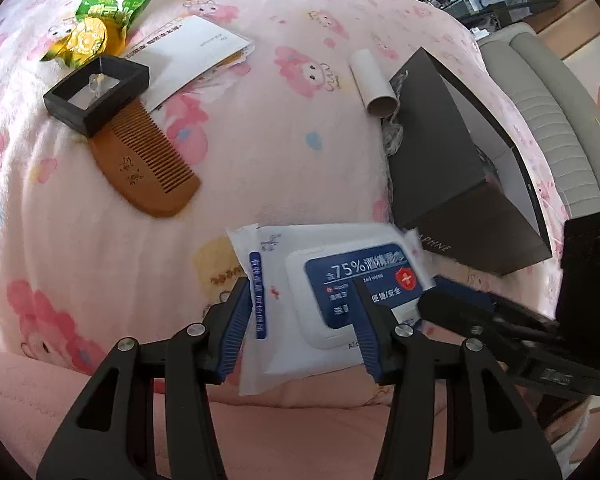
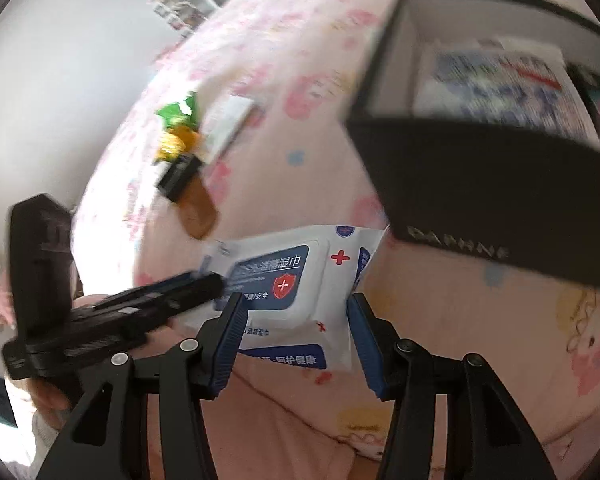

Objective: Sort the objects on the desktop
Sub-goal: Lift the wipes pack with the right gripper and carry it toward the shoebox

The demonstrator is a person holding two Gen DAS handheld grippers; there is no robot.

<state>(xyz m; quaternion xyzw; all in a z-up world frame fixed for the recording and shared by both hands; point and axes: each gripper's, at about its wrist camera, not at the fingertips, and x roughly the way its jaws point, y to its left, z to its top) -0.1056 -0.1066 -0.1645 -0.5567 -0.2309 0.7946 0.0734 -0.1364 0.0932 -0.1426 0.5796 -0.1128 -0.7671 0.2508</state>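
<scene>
**Two grippers spread wide around a wipes pack on a pink blanket**

Left gripper (image 1: 300, 320): jaws spread wide, holding nothing; its blue-padded fingers (image 1: 236, 328) straddle the left part of the wipes pack (image 1: 340, 288). Whether the pads touch the pack cannot be told. Right gripper (image 2: 296, 336): jaws likewise wide apart and empty, set on either side of the same pack (image 2: 296, 280) as seen from the opposite side. Each gripper appears in the other's view, entering from the side near the pack's edge.

Pink cartoon-print blanket (image 1: 260, 140): covers the whole work surface and bears every item.

Black box (image 1: 452, 160): open-topped, lying just beyond the pack on the right; the right wrist view shows printed material inside, too blurred to identify.

Wipes pack: white with a blue label and red cross, flat on the blanket at its near edge, just beside the box.

Wooden comb (image 1: 148, 172): left of centre, its far end tucked under a small black frame (image 1: 96, 92).

White card (image 1: 196, 56): behind the frame.

Green wrapper (image 1: 112, 0) and yellow packet (image 1: 88, 40): far left corner, touching each other.

Cardboard tube (image 1: 374, 84): just beside the box's far corner.
</scene>
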